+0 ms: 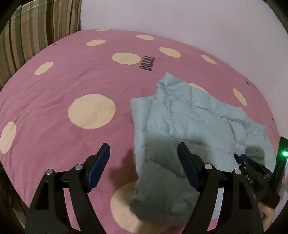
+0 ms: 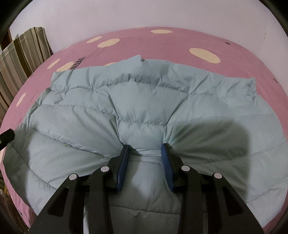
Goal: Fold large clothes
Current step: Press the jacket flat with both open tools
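A pale blue quilted puffer jacket lies spread on a bed covered by a pink sheet with large cream dots. In the right wrist view the jacket's collar end points away from the camera toward the pale wall, and its long axis runs from the near edge of the bed toward that wall; the horizontal stitched channels cross it from side to side.

The right gripper has its blue-padded fingers partly closed on a bunched fold of the jacket's fabric near the middle of the garment; the cloth puckers and radiates from the pinch, so it has hold of the jacket.

In the left wrist view the jacket sits to the right of centre, its collar end toward the far side of the bed. The left gripper is wide open and holds nothing; it hovers above the jacket's near left edge, one finger over the pink sheet and the other over the jacket. Its shadow falls on the cloth.

A striped brown and grey cushion stands at the far left corner against the wall.
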Motion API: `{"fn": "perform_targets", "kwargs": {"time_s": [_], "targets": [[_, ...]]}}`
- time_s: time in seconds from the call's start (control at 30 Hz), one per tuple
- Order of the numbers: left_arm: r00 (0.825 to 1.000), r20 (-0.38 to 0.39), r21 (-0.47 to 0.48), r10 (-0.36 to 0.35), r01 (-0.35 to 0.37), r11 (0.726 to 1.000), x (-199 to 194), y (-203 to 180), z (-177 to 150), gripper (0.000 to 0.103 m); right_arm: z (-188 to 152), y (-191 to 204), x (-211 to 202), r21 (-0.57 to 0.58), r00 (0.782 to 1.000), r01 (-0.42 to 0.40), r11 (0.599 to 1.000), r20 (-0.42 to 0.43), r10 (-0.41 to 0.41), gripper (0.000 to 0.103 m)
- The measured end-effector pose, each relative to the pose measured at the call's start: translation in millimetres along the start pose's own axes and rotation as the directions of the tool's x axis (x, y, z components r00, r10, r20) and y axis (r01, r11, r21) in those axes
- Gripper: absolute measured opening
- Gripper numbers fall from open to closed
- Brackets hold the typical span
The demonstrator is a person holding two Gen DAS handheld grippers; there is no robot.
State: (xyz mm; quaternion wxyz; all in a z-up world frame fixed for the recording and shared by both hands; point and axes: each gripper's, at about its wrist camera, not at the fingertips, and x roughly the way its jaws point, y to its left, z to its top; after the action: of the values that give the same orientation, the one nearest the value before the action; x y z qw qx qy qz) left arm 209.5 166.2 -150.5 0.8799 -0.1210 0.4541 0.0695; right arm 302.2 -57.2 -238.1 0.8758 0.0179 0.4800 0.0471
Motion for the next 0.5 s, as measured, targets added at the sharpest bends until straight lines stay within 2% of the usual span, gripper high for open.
{"fn": "perform_targets", "kwargs": {"time_s": [0.3,0.4,0.5], "targets": [[0.997,-0.082,0.003,-0.013,0.013,1.0,41.7,-4.9,8.1,0.079,-1.8,0.1,0.4,-0.001,1.0,0.002,1.0,0.005,-0.002,0.038],[0.994,-0.106,0.019,-0.029,0.031,0.999,51.0,-7.8,11.1,0.079,-0.8,0.5,0.6,0.0,1.0,0.001,1.0,0.004,-0.001,0.038],[0.985,-0.16,0.025,-0.07,0.075,0.997,65.4,-8.2,14.8,0.079,-1.0,0.8,0.3,-0.006,1.0,0.003,1.0,0.008,-0.003,0.038]]}}
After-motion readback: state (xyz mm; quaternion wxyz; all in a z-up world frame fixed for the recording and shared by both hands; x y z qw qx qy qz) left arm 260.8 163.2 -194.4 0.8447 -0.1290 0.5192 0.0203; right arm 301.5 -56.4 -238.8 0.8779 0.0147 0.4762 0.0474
